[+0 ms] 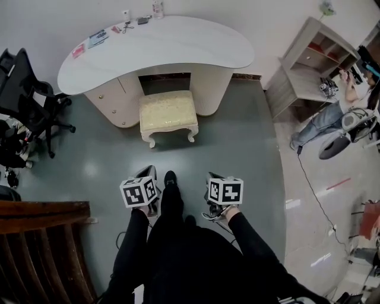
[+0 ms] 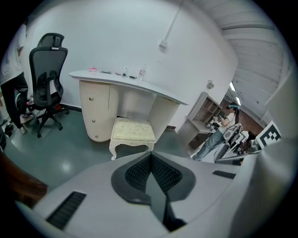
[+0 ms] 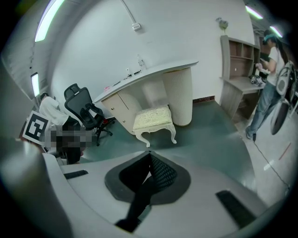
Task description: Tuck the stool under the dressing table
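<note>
Closest to me, the person stands with both tools held low in front of their legs. The left gripper [image 2: 151,160] has its jaws clenched, pad against pad, with nothing between them. The right gripper [image 3: 150,160] is the same, pinched together on nothing. Neither is touching any furniture.

Ahead of them, well apart from the tools, is the stool [image 1: 168,111]. It has a cream cushion and curled white legs. Its back part sits between the drawer unit and the ribbed column of the white bench [image 1: 178,44], while its front legs stand out on the open floor. It looks partly in, not yet fully home.

I see a few ways the push could go wrong. With the jaws clenched, they can only shove, and a shove high on the soft cushion could slip off or tip the stool forward. Pushing off-centre would likely turn it, knocking a curled leg into the column or the drawer unit. A hard bump might also shake the small bottle [image 1: 157,9] and cards [image 1: 98,38] on the bench top.

The floor [image 1: 237,148] is smooth, grey-green and shiny, so the legs should slide readily. A black office chair [image 1: 29,95] stands to the left. A pale shelf unit [image 1: 314,59] stands against the far right wall, with another person [image 1: 332,116] beside it. A cable [image 1: 312,190] trails across the lighter floor there, clear of the stool's path.
</note>
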Demonstrator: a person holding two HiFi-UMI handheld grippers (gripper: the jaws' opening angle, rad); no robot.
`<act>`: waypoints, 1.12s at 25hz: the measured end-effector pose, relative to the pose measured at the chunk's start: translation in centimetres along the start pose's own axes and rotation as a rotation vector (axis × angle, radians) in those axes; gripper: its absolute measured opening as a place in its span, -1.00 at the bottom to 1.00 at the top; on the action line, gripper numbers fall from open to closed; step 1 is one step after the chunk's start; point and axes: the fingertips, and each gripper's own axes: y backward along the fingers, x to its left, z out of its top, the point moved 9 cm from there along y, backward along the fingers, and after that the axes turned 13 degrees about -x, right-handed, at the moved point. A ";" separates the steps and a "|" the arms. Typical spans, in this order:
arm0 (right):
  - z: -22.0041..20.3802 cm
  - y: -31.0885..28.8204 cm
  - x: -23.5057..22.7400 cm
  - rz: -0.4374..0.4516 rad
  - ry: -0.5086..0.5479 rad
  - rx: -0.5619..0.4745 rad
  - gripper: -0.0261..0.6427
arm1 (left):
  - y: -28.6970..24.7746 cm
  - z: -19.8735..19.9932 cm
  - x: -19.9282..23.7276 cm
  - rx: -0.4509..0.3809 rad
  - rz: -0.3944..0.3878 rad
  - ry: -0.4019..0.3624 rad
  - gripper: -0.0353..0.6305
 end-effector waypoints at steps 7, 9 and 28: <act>2.8 -6.4 1.8 -0.007 0.024 0.051 -0.91 | -5.2 1.5 4.2 0.052 0.017 0.020 -0.87; 3.8 -8.8 2.2 -0.008 0.039 0.069 -0.91 | -7.3 1.8 5.7 0.072 0.022 0.032 -0.87; 4.8 -28.5 -1.5 -0.113 0.024 0.191 -0.91 | -24.4 -1.7 16.2 0.223 0.057 0.097 -0.87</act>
